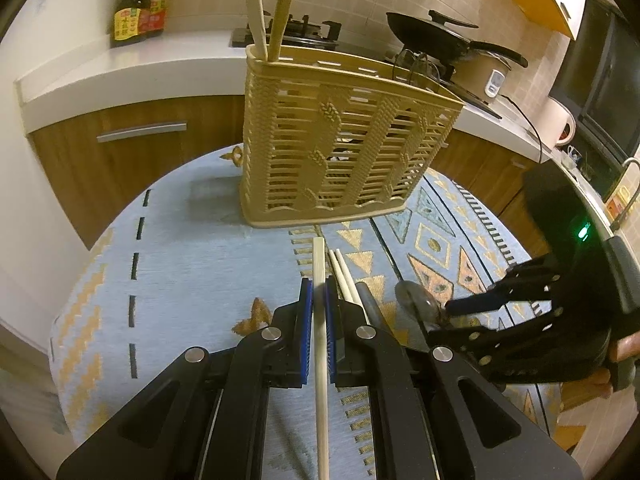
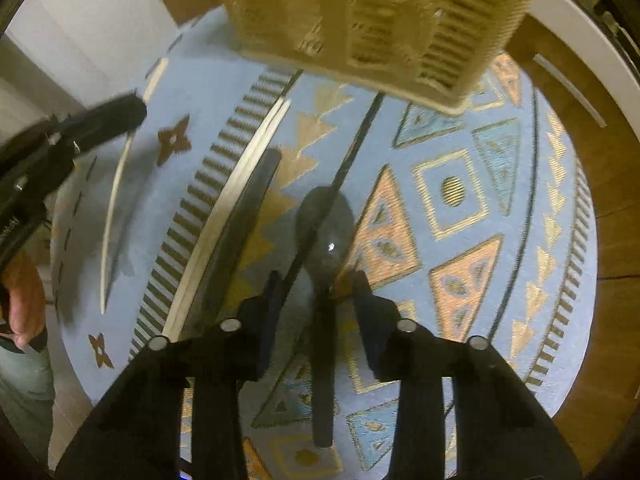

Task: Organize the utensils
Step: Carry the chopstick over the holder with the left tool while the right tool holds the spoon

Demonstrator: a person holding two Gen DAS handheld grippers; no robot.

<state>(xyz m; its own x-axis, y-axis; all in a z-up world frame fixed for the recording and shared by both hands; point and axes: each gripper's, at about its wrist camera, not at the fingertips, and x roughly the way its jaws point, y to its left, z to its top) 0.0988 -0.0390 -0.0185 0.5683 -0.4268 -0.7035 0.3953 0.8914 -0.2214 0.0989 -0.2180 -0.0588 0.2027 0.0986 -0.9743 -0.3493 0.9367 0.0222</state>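
My left gripper (image 1: pixel 319 300) is shut on a pale wooden chopstick (image 1: pixel 320 360), held just above the blue cloth in front of the tan slatted utensil basket (image 1: pixel 340 140). Two wooden sticks (image 1: pixel 268 20) stand in the basket's left end. A pair of chopsticks (image 1: pixel 344 276) and a dark handle (image 1: pixel 368 300) lie to the right. In the right wrist view my right gripper (image 2: pixel 316 284) points down over a dark spoon (image 2: pixel 326 220). Its fingers straddle the spoon's neck with gaps on both sides, so it is open. A thin black stick (image 2: pixel 344 168) crosses the spoon.
The round table carries a blue patterned cloth (image 1: pixel 180 240). Behind it runs a white counter with sauce bottles (image 1: pixel 140 4), a gas stove with a black wok (image 1: pixel 436 36), a rice cooker (image 1: pixel 492 72) and a kettle (image 1: pixel 560 124). A person's hand (image 2: pixel 24 300) shows at the left.
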